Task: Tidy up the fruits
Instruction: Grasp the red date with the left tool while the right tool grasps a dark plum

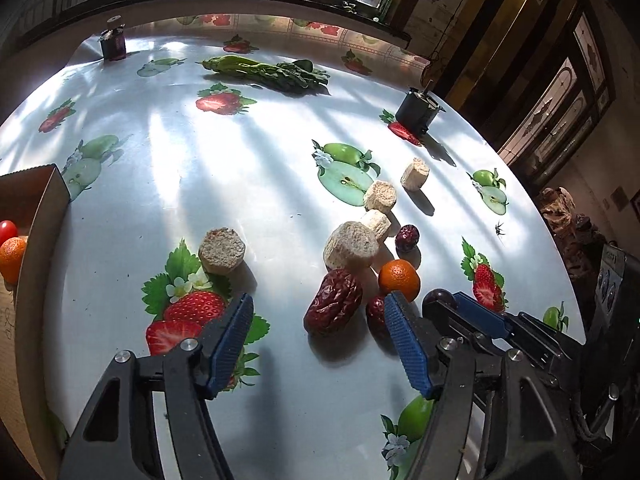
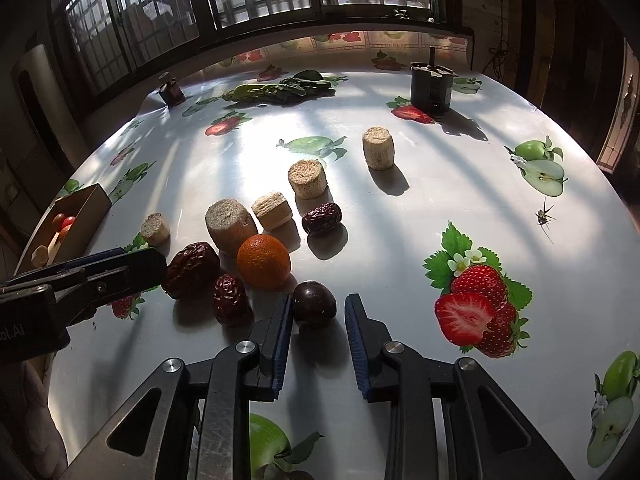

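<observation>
My left gripper [image 1: 320, 328] is open, low over the table, with a big red date [image 1: 334, 302] between its fingers and a smaller date [image 1: 375, 314] by the right finger. An orange [image 1: 399, 278] sits just beyond. My right gripper [image 2: 316, 328] is open around a dark purple fruit [image 2: 314, 304], the left finger close to it. In the right wrist view the orange [image 2: 263, 262], three dates [image 2: 191, 269] [image 2: 229, 299] [image 2: 321, 219] and the left gripper [image 2: 132, 266] show. A cardboard box [image 1: 38, 216] at left holds an orange and a red tomato.
Several pale sugarcane chunks [image 1: 221, 250] [image 2: 378, 148] stand mid-table. A bunch of green vegetables [image 1: 266, 70] lies at the back. A black motor [image 1: 418, 110] and a small dark one [image 1: 113, 42] stand near the far edges. An insect [image 2: 544, 214] sits at the right.
</observation>
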{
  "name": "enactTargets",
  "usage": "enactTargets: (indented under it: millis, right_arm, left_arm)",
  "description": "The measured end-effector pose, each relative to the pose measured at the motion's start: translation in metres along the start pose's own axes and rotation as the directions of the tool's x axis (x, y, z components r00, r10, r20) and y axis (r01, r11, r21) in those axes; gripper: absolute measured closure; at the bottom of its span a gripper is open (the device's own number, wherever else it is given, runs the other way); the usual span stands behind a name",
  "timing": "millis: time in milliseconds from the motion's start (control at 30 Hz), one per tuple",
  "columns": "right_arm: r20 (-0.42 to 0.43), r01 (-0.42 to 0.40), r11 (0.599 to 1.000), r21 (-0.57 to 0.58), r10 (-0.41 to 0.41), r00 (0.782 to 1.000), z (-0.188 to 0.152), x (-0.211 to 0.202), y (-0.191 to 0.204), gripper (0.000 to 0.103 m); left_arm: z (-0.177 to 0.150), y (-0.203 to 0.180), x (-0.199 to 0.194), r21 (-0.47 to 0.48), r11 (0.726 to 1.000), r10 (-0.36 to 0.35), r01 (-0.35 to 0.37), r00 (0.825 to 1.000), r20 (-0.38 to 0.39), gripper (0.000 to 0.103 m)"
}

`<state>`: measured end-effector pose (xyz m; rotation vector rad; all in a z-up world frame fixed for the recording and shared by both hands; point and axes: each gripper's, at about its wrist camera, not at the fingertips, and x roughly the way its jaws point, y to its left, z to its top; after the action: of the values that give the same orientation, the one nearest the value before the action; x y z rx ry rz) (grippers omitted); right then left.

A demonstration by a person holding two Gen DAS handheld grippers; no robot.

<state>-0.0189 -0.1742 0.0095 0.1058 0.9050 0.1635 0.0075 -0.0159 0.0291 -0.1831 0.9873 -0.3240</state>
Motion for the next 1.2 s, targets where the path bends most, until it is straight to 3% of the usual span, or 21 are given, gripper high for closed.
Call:
enactTargets:
  millis: [67,133,200,300,433,567,700,767,800,833,967,1033,1200]
  right_arm:
    - [0.005,-0.002,1.0,0.011,0.002,1.0,0.0,-0.002,-0.003,0.075]
    - [0.011,-0.001,1.0,0.023,0.001,1.0,0.001,-0.004,-0.005,0.075]
    - [0.006,-0.019,0.999,0.041,0.019,1.0,0.001,-0.003,-0.008,0.074]
    - [-0.008,-0.053,0.997,0.064,0.054,0.999,0.001,0.0,-0.011,0.074]
    - [-0.015,-0.067,0.995,0.069,0.068,0.998,0.001,0.004,-0.009,0.073]
    - [-0.007,-0.042,0.998,0.046,0.043,0.999,0.002,0.007,-0.004,0.072]
    - [0.0,-0.026,0.999,0.025,0.026,1.0,0.003,0.008,0.001,0.07]
    - [0.006,-0.019,1.0,0.013,0.019,1.0,0.004,0.009,0.003,0.065]
    - [0.009,-0.012,1.0,0.005,0.012,1.0,0.003,0.009,0.004,0.065]
    - [0.011,-0.009,1.0,0.001,0.009,1.0,0.003,0.009,0.004,0.065]
    - [0.016,-0.011,1.0,0.011,0.01,1.0,0.003,0.008,0.002,0.068]
    - [0.018,-0.005,1.0,0.018,0.004,1.0,0.003,0.008,0.0,0.074]
    - [0.056,0.01,0.999,0.03,-0.012,0.998,0.005,0.003,-0.003,0.074]
  left_arm:
    - [0.0,-0.001,0.007,0.016,1.0,0.0,0.0,1.0,-0.007,0.041]
    - [-0.002,-0.001,0.016,0.032,0.999,-0.016,0.016,1.0,-0.027,0.065]
    - [-0.005,0.0,0.02,0.037,0.999,-0.029,0.03,0.999,-0.022,0.073]
    - [-0.006,0.003,0.02,0.041,0.999,-0.031,0.031,1.0,0.003,0.073]
    - [-0.005,0.012,0.021,-0.001,0.996,-0.088,0.088,0.995,0.036,0.072]
    - [-0.003,0.018,0.021,-0.044,0.983,-0.174,0.176,0.984,0.048,0.056]
    - [-0.004,0.012,0.022,-0.019,0.988,-0.153,0.154,0.987,0.054,0.056]
    - [-0.005,0.008,0.021,0.006,0.991,-0.137,0.137,0.989,0.047,0.057]
    - [-0.006,0.006,0.021,0.018,0.992,-0.128,0.127,0.991,0.041,0.071]
    - [-0.008,0.004,0.023,0.027,0.992,-0.123,0.122,0.992,0.028,0.079]
    - [-0.011,0.004,0.02,0.028,0.995,-0.099,0.098,0.994,0.049,0.079]
    - [-0.012,0.007,0.019,0.016,0.995,-0.094,0.094,0.994,0.055,0.079]
    - [-0.016,0.009,0.011,0.006,0.998,-0.068,0.068,0.994,0.08,0.079]
